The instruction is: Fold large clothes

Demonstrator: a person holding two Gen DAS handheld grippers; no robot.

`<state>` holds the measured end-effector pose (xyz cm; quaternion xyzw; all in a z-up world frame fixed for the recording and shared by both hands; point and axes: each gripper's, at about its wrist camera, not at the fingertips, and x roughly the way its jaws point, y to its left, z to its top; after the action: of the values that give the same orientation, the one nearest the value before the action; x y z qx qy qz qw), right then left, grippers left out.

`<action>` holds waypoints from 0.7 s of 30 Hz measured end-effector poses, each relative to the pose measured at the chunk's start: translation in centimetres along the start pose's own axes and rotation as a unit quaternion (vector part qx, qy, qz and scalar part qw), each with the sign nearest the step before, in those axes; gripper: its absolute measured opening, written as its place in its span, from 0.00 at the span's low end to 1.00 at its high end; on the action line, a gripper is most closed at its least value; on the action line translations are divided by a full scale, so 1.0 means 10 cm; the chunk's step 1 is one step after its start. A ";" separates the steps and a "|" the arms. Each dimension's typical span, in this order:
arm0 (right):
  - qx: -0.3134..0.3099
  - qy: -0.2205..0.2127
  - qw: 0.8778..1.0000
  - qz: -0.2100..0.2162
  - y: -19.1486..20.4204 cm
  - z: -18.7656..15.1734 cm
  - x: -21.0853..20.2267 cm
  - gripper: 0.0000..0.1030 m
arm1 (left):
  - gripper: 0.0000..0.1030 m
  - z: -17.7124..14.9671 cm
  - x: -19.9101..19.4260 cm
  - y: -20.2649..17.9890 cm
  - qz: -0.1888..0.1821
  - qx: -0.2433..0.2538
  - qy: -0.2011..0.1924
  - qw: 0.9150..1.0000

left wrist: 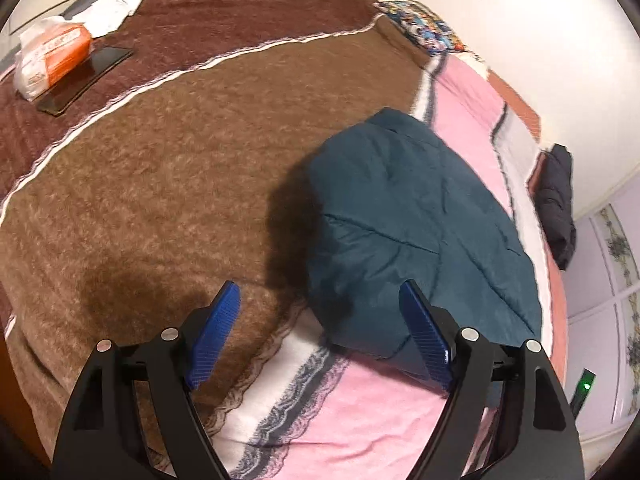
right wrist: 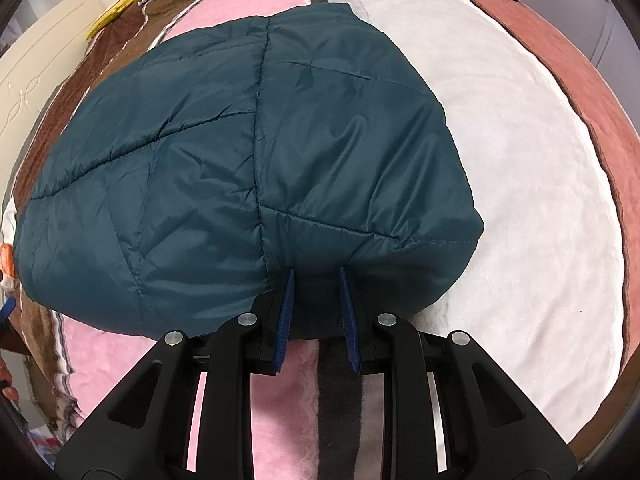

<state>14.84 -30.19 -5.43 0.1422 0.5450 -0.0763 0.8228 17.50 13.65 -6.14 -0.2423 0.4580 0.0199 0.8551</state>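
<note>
A dark teal quilted jacket (left wrist: 416, 220) lies folded into a compact bundle on the bed blanket. It fills the middle of the right wrist view (right wrist: 256, 168). My left gripper (left wrist: 320, 292) is open and empty, held above the blanket at the jacket's near left corner; its right finger (left wrist: 424, 332) overlaps the jacket's edge. My right gripper (right wrist: 316, 276) has its blue pads a small gap apart at the jacket's near edge, with the fabric's lower rim between the tips. Whether it pinches the fabric is unclear.
The blanket (left wrist: 160, 184) has brown, pink and white bands. At the far left lie a tissue pack (left wrist: 52, 56) and a dark phone (left wrist: 86, 80). A black garment (left wrist: 558, 204) lies by the right wall. A patterned cushion (left wrist: 424, 24) sits at the far end.
</note>
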 end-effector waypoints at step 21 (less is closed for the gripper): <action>-0.002 0.005 1.000 -0.013 0.04 0.01 0.01 0.23 | 0.77 0.00 -0.03 -0.19 0.033 0.044 -0.020 0.998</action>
<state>15.10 -29.84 -5.42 0.1338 0.5508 -0.0852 0.8194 17.78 12.06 -5.17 -0.1887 0.4494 0.0328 0.8726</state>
